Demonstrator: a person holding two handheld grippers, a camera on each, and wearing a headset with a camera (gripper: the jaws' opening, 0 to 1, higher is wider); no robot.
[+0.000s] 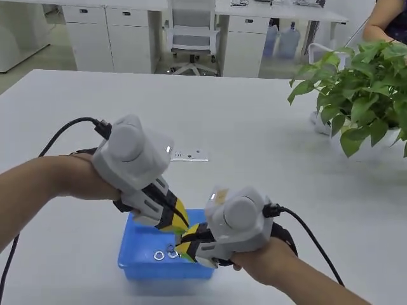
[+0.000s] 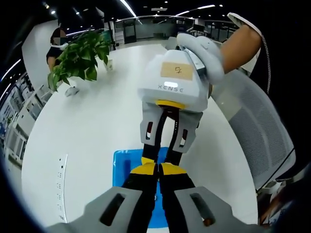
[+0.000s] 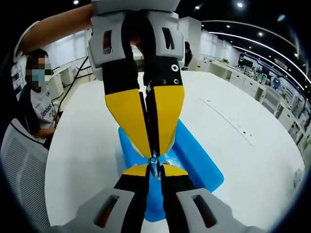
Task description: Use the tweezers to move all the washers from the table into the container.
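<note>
2 washers [image 1: 159, 256] in blue container [image 1: 146, 271]

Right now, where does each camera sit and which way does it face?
Head view: on the person's head, looking forward and down across the table at the container; both forearms, left gripper and right gripper show.
Left gripper view: on the left gripper, looking along its jaws at the right gripper, plant beyond; the right forearm shows.
Right gripper view: on the right gripper, looking along its jaws at the left gripper's jaws; the left forearm shows.
Shared: both gripper views see the container beneath the jaw tips.
</note>
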